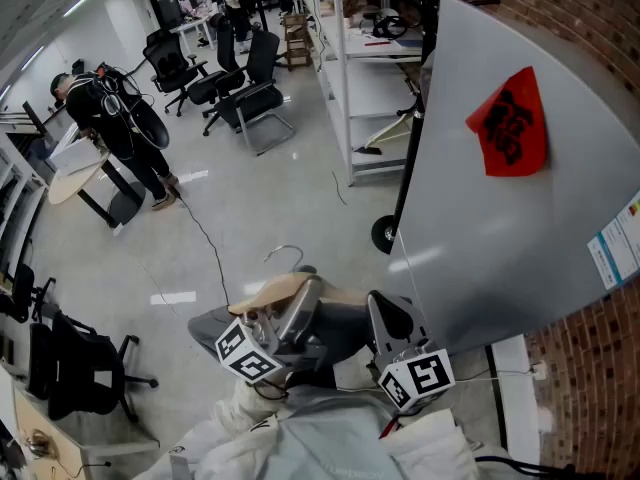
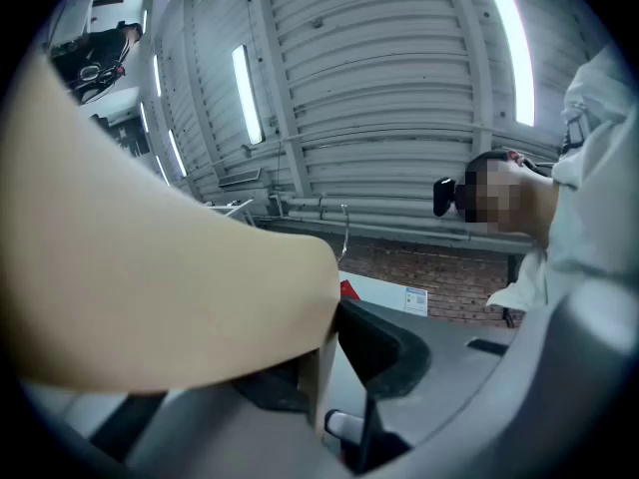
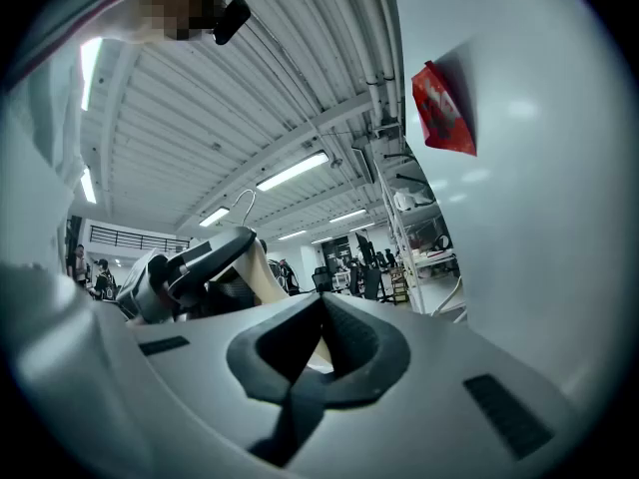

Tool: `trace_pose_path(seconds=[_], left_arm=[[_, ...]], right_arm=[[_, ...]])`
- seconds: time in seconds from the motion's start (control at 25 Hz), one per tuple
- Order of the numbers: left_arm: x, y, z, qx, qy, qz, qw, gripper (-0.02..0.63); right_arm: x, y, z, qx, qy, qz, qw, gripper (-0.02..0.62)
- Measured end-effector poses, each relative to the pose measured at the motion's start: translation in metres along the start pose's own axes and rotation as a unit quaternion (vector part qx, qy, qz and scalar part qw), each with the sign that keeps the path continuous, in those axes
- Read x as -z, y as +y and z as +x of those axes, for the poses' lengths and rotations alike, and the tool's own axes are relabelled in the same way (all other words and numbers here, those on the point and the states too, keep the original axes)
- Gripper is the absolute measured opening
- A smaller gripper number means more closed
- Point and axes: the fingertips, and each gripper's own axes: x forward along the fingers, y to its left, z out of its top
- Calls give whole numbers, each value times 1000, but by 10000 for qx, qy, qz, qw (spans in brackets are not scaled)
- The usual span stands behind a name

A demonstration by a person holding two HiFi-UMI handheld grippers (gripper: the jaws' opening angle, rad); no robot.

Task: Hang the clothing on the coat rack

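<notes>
1. Pale cloth (image 1: 300, 438) lay bunched at the bottom edge of the head view, directly under both tools; whether it was the clothing to be hung or the person's own sleeve could not be told.
2. Left hand-held gripper (image 1: 298, 308), tilted upward, stood with its jaws fairly wide and clamped on the middle of one wooden hanger (image 1: 268, 293), whose metal hook (image 1: 290, 253) rose above it.
3. Right hand-held gripper (image 1: 390, 318), held level, had its jaws drawn nearly together, pinching a thin tan sliver, apparently the hanger's right end.
4. Each of the two tools carried one marker cube (image 1: 247, 353).
5. One grey panel (image 1: 520, 238) stood just to the right, bearing one red paper (image 1: 510, 123), with a black wheel (image 1: 385, 233) at its foot.
6. Beyond, across the grey floor (image 1: 250, 198), stood white shelving (image 1: 365, 68), several black office chairs (image 1: 250, 93) and one person (image 1: 110, 118).
</notes>
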Motion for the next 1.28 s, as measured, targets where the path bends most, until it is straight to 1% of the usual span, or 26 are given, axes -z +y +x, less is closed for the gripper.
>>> trace_pose_path(seconds=[0.24, 0.4, 0.52, 0.68, 0.88, 1.08, 1.2, 1.28], left_arm=[[-36, 59, 19, 62, -38, 105, 9999, 94], [-69, 107, 26, 8, -72, -9, 10000, 94], [-99, 149, 27, -110, -127, -39, 9999, 94], [-144, 205, 25, -265, -245, 94, 9993, 94], [-186, 263, 20, -489, -352, 256, 9979, 94], [-231, 305, 7, -683, -491, 538, 9950, 94], [-262, 323, -12, -904, -684, 778, 9905, 94], [-280, 333, -29, -1105, -822, 916, 9862, 94]], right_arm=[[-6, -9, 73, 71, -50, -23, 10000, 25], [-14, -3, 138, 9, -127, -5, 9999, 25], [-22, 8, 198, -162, -157, -74, 9997, 25], [-26, 23, 271, -396, -251, -44, 9989, 25], [-22, 37, 346, -644, -247, 12, 9976, 25], [-24, 62, 409, -936, -365, 36, 9949, 25], [-22, 88, 445, -1291, -393, 80, 9908, 25], [-17, 109, 463, -1579, -310, 61, 9870, 25]])
